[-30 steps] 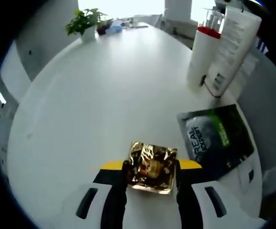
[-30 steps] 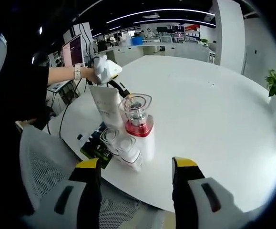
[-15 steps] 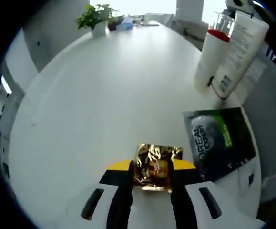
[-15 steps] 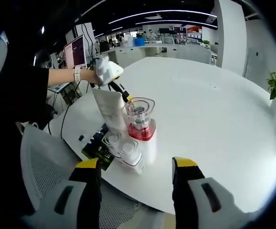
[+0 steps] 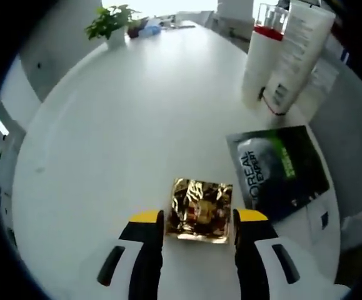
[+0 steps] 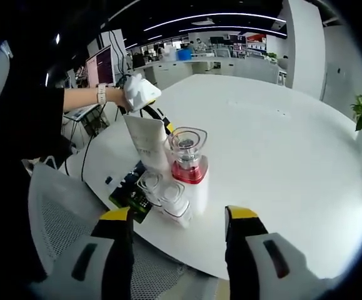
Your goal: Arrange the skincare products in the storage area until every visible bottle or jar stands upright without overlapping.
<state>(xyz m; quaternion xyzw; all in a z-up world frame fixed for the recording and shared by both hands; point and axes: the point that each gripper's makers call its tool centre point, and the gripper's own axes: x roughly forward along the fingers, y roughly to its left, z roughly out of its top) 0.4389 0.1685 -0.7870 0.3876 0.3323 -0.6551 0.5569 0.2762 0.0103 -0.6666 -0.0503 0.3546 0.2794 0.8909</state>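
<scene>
Left gripper (image 5: 197, 220) jaws apart, gold foil sachet (image 5: 199, 210) flat on white table (image 5: 118, 125) between them | dark L'Oreal sachet (image 5: 277, 169) beside | red-collared pump bottle (image 6: 190, 175), white tube (image 6: 146, 140) upright | right gripper (image 6: 177, 215) apart, holding nothing

Open-plan office: desks, monitor (image 6: 97, 67)

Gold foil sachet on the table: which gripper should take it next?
Left. The left gripper has its open jaws on either side of the crinkled gold foil sachet; the right gripper hangs off the table edge.
</scene>
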